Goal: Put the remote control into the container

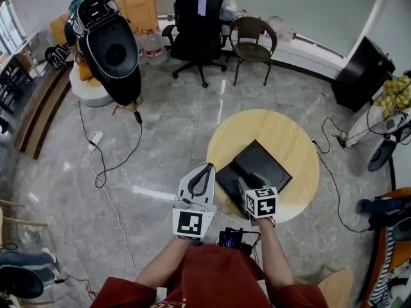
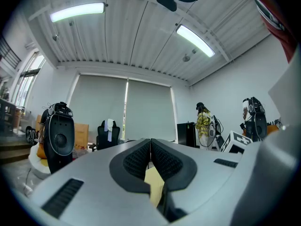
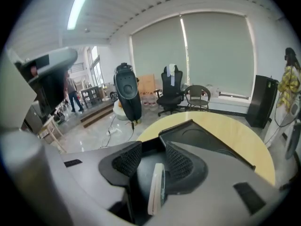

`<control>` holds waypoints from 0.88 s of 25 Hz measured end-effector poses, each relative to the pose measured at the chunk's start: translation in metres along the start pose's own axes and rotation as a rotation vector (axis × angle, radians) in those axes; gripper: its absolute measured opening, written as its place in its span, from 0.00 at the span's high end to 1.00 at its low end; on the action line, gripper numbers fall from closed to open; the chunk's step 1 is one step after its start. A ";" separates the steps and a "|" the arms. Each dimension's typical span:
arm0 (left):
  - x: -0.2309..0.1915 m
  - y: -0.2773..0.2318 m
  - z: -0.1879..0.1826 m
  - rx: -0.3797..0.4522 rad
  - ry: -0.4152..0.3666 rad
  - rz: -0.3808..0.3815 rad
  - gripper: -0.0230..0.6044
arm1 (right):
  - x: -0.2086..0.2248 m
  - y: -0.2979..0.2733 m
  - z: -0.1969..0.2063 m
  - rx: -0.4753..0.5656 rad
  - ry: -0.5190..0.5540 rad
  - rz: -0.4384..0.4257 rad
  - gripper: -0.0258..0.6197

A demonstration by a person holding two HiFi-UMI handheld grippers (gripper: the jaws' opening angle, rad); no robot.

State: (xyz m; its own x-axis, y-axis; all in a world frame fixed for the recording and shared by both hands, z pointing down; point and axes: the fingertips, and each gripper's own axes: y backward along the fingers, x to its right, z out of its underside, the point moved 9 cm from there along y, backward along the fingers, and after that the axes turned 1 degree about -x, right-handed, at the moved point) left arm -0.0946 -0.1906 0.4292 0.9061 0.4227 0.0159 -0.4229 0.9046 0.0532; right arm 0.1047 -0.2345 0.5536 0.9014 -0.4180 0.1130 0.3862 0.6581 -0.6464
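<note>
A black, shallow container (image 1: 260, 162) lies on the round wooden table (image 1: 282, 133). My right gripper (image 1: 247, 186) hangs over its near edge. In the right gripper view the container (image 3: 202, 138) lies just ahead of the right gripper (image 3: 153, 154). The jaws stand open, and only a dark surface shows between the pads. I cannot make out the remote control in any view. My left gripper (image 1: 202, 178) is held off the table's left edge. In its own view the left gripper (image 2: 150, 157) points out into the room, with its ribbed pads pressed together on nothing.
A black office chair (image 1: 196, 24) and a metal chair (image 1: 253, 40) stand beyond the table. A large black pod-shaped device (image 1: 112, 50) stands at the far left, with cables (image 1: 103, 159) trailing across the floor. At the right are a black cabinet (image 1: 363, 72) and more cables.
</note>
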 end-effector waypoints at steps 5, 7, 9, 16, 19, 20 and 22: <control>0.000 -0.002 -0.001 0.001 -0.003 0.003 0.94 | -0.002 0.034 -0.024 0.149 -0.030 -0.003 0.72; 0.000 -0.004 -0.001 0.014 -0.004 0.004 0.94 | -0.002 0.049 -0.032 0.209 -0.023 0.005 0.72; -0.001 -0.004 -0.001 0.034 0.006 0.002 0.94 | -0.005 0.063 -0.040 0.268 -0.006 0.012 0.72; -0.009 0.001 0.000 0.026 0.015 -0.003 0.94 | -0.021 0.113 -0.058 0.486 0.012 0.042 0.72; -0.010 0.001 0.001 0.022 0.019 -0.003 0.94 | -0.025 0.131 -0.061 0.556 0.023 0.072 0.72; -0.009 0.002 0.002 0.019 0.021 0.000 0.94 | -0.027 0.137 -0.062 0.578 0.032 0.082 0.72; -0.008 0.003 0.002 0.012 0.021 0.007 0.94 | -0.029 0.146 -0.064 0.620 0.041 0.094 0.72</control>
State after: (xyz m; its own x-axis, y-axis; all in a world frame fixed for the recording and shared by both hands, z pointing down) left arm -0.1034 -0.1916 0.4316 0.9028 0.4301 -0.0045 -0.4289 0.9010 0.0651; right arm 0.1225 -0.1662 0.4080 0.9335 -0.3563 0.0405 0.3586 0.9288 -0.0931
